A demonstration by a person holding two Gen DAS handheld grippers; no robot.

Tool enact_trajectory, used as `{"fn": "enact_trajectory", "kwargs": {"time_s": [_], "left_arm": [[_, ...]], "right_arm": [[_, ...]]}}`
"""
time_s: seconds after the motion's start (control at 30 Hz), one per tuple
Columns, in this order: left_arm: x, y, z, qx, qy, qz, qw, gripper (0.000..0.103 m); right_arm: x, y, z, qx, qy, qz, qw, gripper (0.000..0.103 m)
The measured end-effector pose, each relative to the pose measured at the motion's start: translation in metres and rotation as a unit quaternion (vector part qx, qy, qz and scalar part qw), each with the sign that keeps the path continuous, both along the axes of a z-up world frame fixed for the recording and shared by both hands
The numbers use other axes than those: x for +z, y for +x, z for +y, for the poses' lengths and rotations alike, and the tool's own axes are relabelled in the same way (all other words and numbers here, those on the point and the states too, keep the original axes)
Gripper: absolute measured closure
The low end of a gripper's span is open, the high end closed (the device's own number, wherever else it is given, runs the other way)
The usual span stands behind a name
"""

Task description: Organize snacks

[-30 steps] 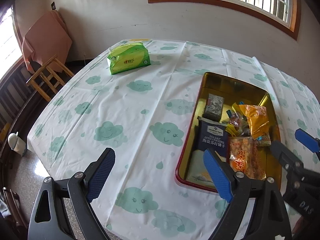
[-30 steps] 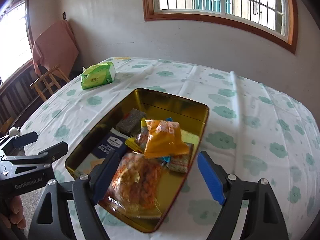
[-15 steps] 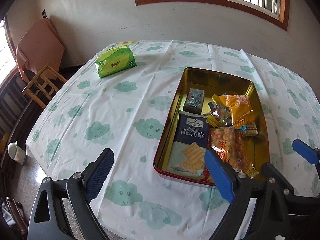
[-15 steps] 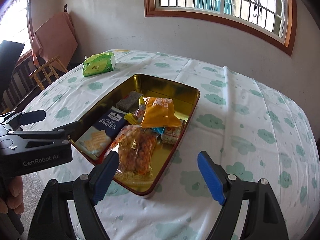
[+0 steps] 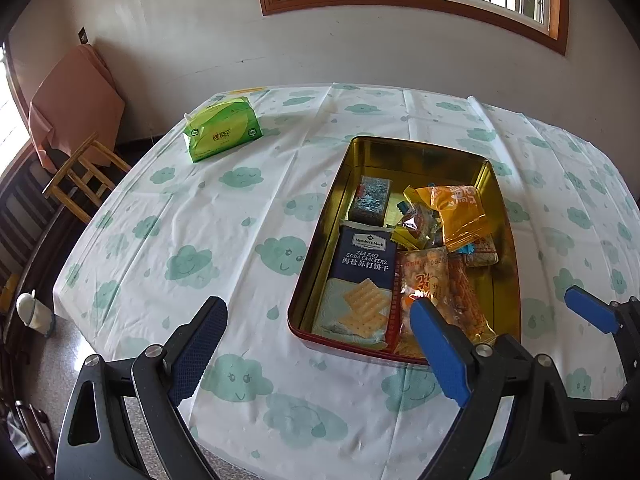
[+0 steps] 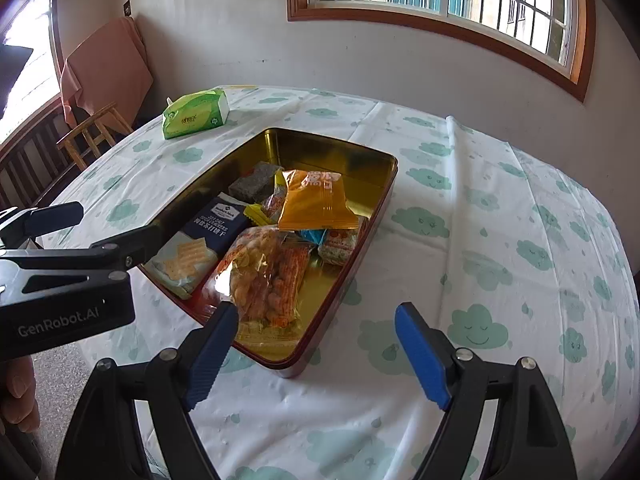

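Both tongs spread and empty above the table edge; snacks lie inside the tin.

Lower frame: left gripper [image 5: 316, 350] and right gripper [image 6: 314, 354], blue ribbed pads, jaws wide apart, holding nothing. Centre: shallow rectangular gold metal tin with red outer rim [image 5: 516, 280] on the cloud-printed plastic tablecloth [image 5: 200, 220], holding the crinkly clear bag of orange puffs [image 6: 268, 276], flat navy cracker pack [image 5: 364, 264] and glossy orange sachet [image 6: 316, 204]. Film is slippery: any pinch should take a sealed edge. Upper left: soft green tissue pack [image 5: 222, 128].

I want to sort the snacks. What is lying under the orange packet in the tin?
The orange packet rests on a yellow-wrapped sweet, a blue wrapper and a small red-and-white pack. Anything under its middle is covered.
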State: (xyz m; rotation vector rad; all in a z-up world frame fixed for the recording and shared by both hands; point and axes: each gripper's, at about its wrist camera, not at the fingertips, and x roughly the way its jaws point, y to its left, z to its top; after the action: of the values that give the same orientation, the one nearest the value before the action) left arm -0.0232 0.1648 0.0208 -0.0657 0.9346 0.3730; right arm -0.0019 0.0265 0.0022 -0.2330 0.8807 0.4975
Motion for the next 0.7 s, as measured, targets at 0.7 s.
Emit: {"fn": "enact_trajectory", "kwargs": {"time_s": [0.7], "left_arm": [[0.0006,-0.0005,-0.0060,-0.007,-0.007,-0.002,1.0000,0.012]], "right_arm": [[-0.0057,-0.0015,0.0015,0.006,-0.004,0.011,1.000,0.020]]}}
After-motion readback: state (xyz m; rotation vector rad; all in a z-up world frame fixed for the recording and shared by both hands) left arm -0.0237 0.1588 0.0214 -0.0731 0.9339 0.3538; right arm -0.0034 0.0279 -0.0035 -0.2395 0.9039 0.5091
